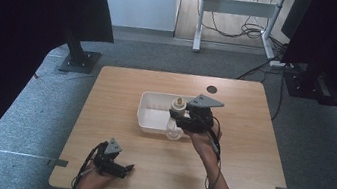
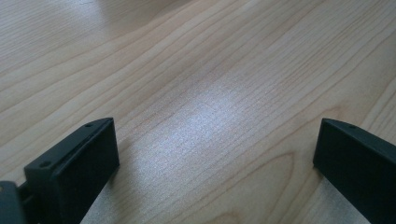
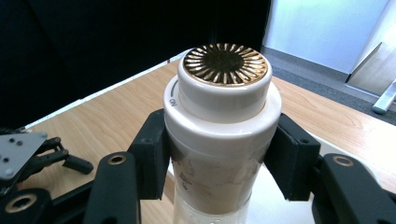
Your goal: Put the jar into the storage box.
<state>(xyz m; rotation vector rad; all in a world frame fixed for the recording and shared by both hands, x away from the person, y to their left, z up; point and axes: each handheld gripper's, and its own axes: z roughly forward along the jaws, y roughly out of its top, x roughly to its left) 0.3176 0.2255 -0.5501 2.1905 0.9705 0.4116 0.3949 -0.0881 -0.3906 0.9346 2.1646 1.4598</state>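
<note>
The right gripper [image 1: 184, 120] is clamped on a white bottle [image 3: 219, 140], its two black jaws pressed against opposite sides of the body just below the wide white collar. In the right gripper view the bottle stands upright between the jaws, its long axis vertical, with the cap end pointing up. The cap [image 3: 225, 79] is white with a round gold top [image 3: 225, 64] marked by radiating slots, and small lettering sits on the collar at its left side. Below the collar the body looks translucent and pale.

In the high view the right gripper sits near the middle of the wooden table [image 1: 110, 131], over the right end of a white rectangular tray [image 1: 150, 117]. The bottle [image 1: 177, 107] shows there at the tray's right end, its gold top facing up; whether its base touches the tray floor cannot be told. The grey three-cornered plate [image 1: 206, 101] tops the gripper, and the person's right forearm [image 1: 214, 182] reaches in from the near edge.

The left gripper [image 1: 120, 168] rests low at the near left part of the table, well apart from the tray. In the left gripper view its jaws stand wide apart with bare wood grain [image 2: 205, 93] between them, gripping nothing. A dark round mark [image 1: 212, 89] lies on the table beyond the tray, near the far edge.
</note>
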